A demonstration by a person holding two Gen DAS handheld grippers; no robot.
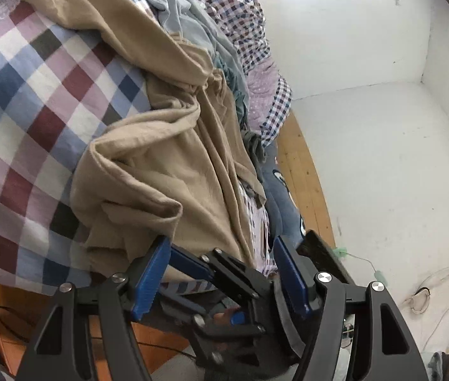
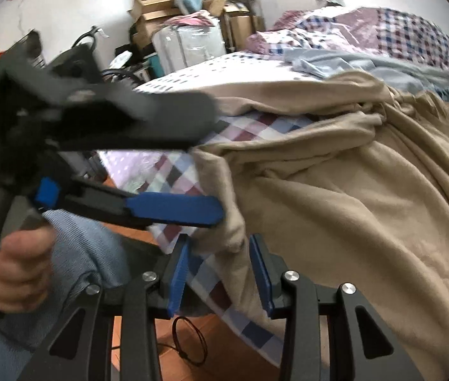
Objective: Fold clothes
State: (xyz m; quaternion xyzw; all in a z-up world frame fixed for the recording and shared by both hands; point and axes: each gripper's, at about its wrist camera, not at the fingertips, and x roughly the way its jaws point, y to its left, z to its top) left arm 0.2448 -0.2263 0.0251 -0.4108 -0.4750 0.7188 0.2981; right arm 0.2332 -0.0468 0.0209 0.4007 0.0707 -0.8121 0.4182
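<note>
Checkered bedsheet (image 1: pixel 27 101) in purple, blue and maroon squares covers the bed, with white walls behind and cardboard boxes (image 2: pixel 151 6) stacked past the far end of it. Landmark for everything: the tan garment (image 1: pixel 167 158), which lies rumpled across the sheet and spills over the near edge of the bed, bunched into ridges rather than flat.

A light blue cloth (image 1: pixel 176 9) sits crumpled just beyond the tan garment, toward the quilt.

Left gripper (image 1: pixel 221 260) sits right at the garment's near hem, blue pads spread wide apart; fabric lies between them but nothing looks pinched. From the right wrist view that same tool is blurred, so I'd guess it's in motion.

Right gripper (image 2: pixel 221 254) is also parted, with a hanging corner of the tan garment dangling between its fingers, not clamped as far as I can see.

My read: both tools are lined up on the near edge because that's the easiest place to grab and spread it.
</note>
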